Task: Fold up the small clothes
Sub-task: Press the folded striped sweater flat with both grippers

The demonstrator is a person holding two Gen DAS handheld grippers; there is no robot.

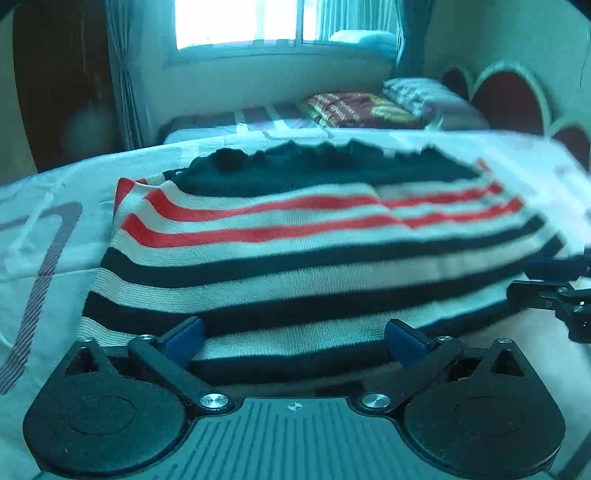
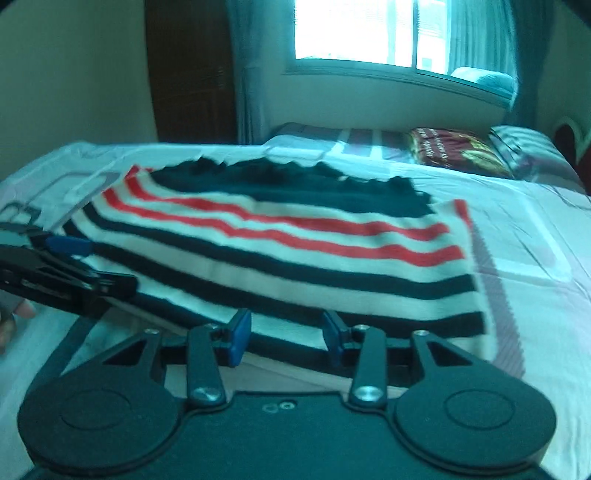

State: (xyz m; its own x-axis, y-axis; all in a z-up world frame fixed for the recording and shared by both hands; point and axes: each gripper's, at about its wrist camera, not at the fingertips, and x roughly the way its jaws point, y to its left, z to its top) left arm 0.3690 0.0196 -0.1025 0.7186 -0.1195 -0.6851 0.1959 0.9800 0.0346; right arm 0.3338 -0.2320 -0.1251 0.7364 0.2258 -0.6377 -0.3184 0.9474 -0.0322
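Note:
A small knitted garment (image 1: pixel 295 236) with navy, white and red stripes lies flat on the bed sheet (image 1: pixel 51 229). It also shows in the right wrist view (image 2: pixel 280 240). My left gripper (image 1: pixel 293 341) is open, its blue pads at the garment's near hem with the cloth between the jaws. My right gripper (image 2: pixel 284 336) is open, narrower, at the near hem on the garment's right part. The right gripper shows at the right edge of the left wrist view (image 1: pixel 546 284). The left gripper shows at the left of the right wrist view (image 2: pixel 74 266).
The bed sheet (image 2: pixel 517 236) is white with grey and pink line patterns. A dark red patterned cushion (image 1: pixel 354 109) and a pillow (image 1: pixel 424 96) lie at the far end. A window (image 1: pixel 243 22) and curtains are behind. A red headboard (image 1: pixel 509 99) is at right.

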